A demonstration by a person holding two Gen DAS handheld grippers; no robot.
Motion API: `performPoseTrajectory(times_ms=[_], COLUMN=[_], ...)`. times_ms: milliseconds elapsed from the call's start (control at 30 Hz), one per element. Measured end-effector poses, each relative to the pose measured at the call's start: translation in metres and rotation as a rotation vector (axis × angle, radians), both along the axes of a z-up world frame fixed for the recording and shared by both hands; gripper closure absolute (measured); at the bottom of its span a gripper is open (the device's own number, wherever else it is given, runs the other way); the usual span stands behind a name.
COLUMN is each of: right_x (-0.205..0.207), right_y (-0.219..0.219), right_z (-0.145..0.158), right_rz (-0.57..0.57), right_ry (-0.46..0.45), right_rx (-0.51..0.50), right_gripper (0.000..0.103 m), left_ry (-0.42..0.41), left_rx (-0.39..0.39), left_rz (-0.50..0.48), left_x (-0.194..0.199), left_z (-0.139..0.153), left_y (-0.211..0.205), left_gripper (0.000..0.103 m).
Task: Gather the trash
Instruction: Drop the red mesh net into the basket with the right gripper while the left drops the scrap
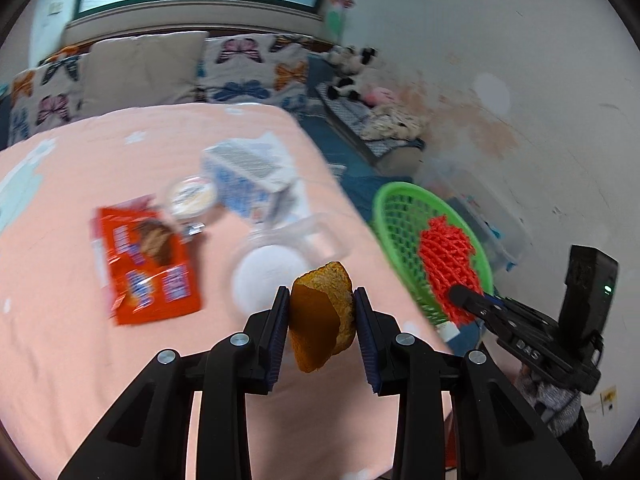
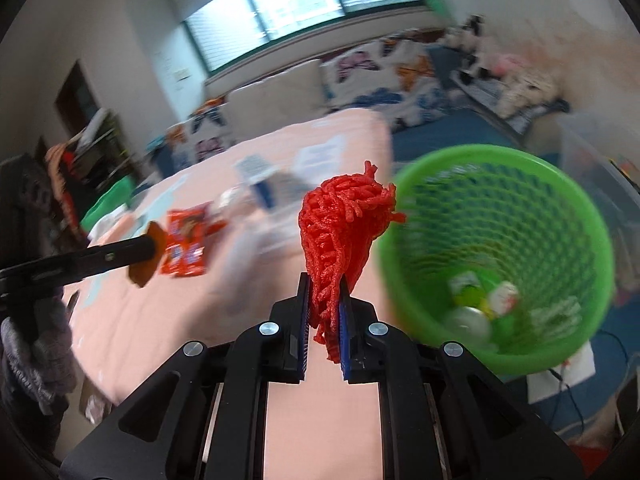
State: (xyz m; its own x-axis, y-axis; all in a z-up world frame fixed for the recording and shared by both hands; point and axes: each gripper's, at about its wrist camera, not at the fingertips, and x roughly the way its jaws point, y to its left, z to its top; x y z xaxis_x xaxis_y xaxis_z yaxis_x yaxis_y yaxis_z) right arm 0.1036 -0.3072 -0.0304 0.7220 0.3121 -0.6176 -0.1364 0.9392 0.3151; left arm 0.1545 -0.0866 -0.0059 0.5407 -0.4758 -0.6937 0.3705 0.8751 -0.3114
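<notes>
My left gripper (image 1: 321, 294) is shut on a piece of orange peel (image 1: 322, 316), held above the pink bed cover (image 1: 80, 360). My right gripper (image 2: 323, 284) is shut on a red foam fruit net (image 2: 344, 224), just left of a green mesh trash basket (image 2: 500, 264) that holds several bits of rubbish. In the left wrist view the right gripper (image 1: 458, 292) and the red net (image 1: 448, 272) hang in front of the basket (image 1: 400, 216). In the right wrist view the left gripper (image 2: 150, 252) with the peel (image 2: 146, 256) is at the left.
On the bed lie an orange snack bag (image 1: 148, 264), a round lidded cup (image 1: 192, 198), a blue-and-white carton (image 1: 248, 180) and a clear plastic container (image 1: 288, 248). Butterfly pillows (image 1: 248, 68) line the back. A clear storage box (image 2: 592, 160) stands behind the basket.
</notes>
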Motion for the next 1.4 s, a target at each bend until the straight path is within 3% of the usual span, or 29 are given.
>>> performPoseTrajectory(times_ms=[367, 433, 467, 533, 700, 933, 1167, 1233, 1300, 1400], right_x=[0.012, 0.014, 0.012, 0.009, 0.001, -0.016, -0.032, -0.036, -0.038, -0.04], right_y=[-0.082, -0.09, -0.096, -0.105, -0.115, -0.119, -0.117, -0.117, -0.115, -0.113], right_z=[-0.03, -0.036, -0.038, -0.041, -0.043, -0.042, -0.044, -0.044, -0.043, -0.041], right_rz=[-0.169, -0.184, -0.194, -0.214, -0.232, -0.261, -0.274, -0.277, -0.281, -0.283], right_ry=[0.065, 0.077, 0.08, 0.08, 0.076, 0.062, 0.055, 0.055, 0.053, 0.051], right_rx=[0.001, 0.018, 0.029, 0.056, 0.077, 0.101, 0.119, 0.124, 0.125, 0.123], right_gripper=[0.087, 0.079, 0.068, 0.056, 0.046, 0.034, 0.03, 0.029, 0.028, 0.028], left_ry=[-0.008, -0.006, -0.006, -0.005, 0.015, 0.072, 0.115, 0.113, 0.106, 0.086], left_rx=[0.045, 0.054, 0.058, 0.068, 0.087, 0.09, 0.067, 0.063, 0.052, 0.056], left_rz=[-0.167, -0.186, -0.198, -0.216, -0.255, -0.269, -0.275, -0.275, -0.269, -0.263], left_x=[0.032, 0.036, 0.038, 0.042, 0.053, 0.068, 0.074, 0.074, 0.072, 0.068], left_z=[0.005, 0.004, 0.004, 0.002, -0.008, -0.028, -0.039, -0.04, -0.04, -0.036], left_y=[-0.101, -0.115, -0.122, -0.136, -0.165, -0.188, -0.192, -0.191, -0.189, -0.183], left_gripper=[0.071, 0.071, 0.071, 0.071, 0.071, 0.071, 0.067, 0.062, 0.05, 0.05])
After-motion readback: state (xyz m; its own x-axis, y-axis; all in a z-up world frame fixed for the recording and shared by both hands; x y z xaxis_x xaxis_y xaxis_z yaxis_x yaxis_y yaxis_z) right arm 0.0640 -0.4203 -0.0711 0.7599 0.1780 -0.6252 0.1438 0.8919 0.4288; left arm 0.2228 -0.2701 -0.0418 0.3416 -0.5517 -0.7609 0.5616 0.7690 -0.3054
